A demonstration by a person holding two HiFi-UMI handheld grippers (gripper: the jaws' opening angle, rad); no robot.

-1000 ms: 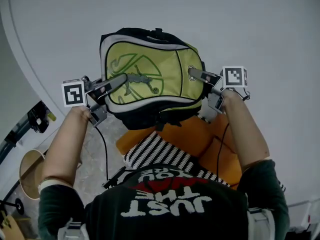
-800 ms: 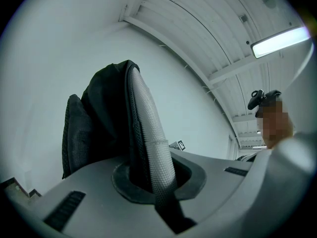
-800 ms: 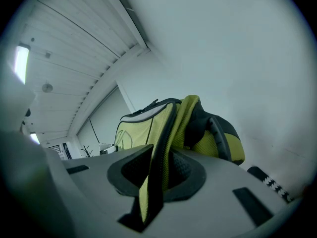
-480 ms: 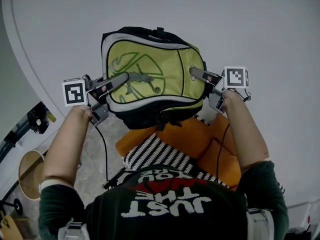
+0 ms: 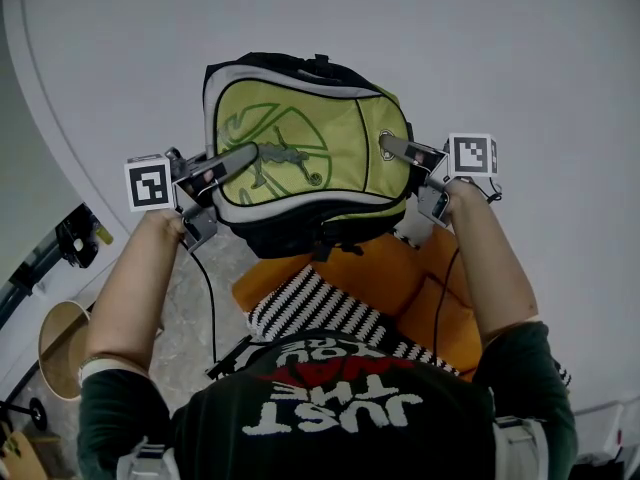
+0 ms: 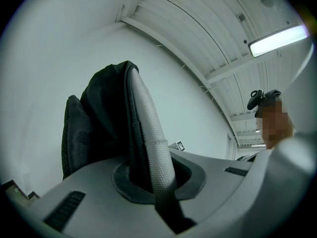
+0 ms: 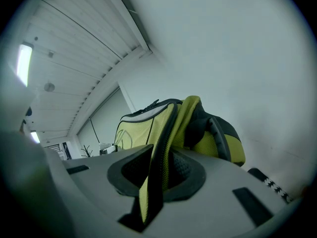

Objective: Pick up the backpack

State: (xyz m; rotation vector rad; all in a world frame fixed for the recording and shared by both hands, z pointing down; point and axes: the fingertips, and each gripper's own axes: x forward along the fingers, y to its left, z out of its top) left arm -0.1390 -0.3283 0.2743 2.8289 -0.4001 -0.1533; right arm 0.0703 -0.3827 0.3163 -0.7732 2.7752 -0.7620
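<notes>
**Head view.** The backpack [image 5: 305, 158], lime green with grey and black trim, sits over the white table [image 5: 500, 48] directly ahead of the person. As seen here, its long axis runs away from the person, with the carry handle at the far end. The left gripper [image 5: 248, 155] meets the pack on its left flank. The right gripper [image 5: 388, 148] meets it on its right flank at about the same station along the pack. The pack therefore lies between the two tools, and neither hand is nearer than the other. This view does not show whether the base is clear of the table.

**Left gripper view.** The jaws are pressed together on a grey mesh edge [image 6: 148, 133] backed by black fabric. The material rises straight out from between the pads.

**Right gripper view.** The jaws pinch a fold of green fabric with a black border [image 7: 158, 148]. The body of the pack extends beyond them.

**Judgement.** Because the grips are on opposite sides, the lift probably requires both hands to rise together. Uneven travel would tilt the pack about its long axis.
</notes>
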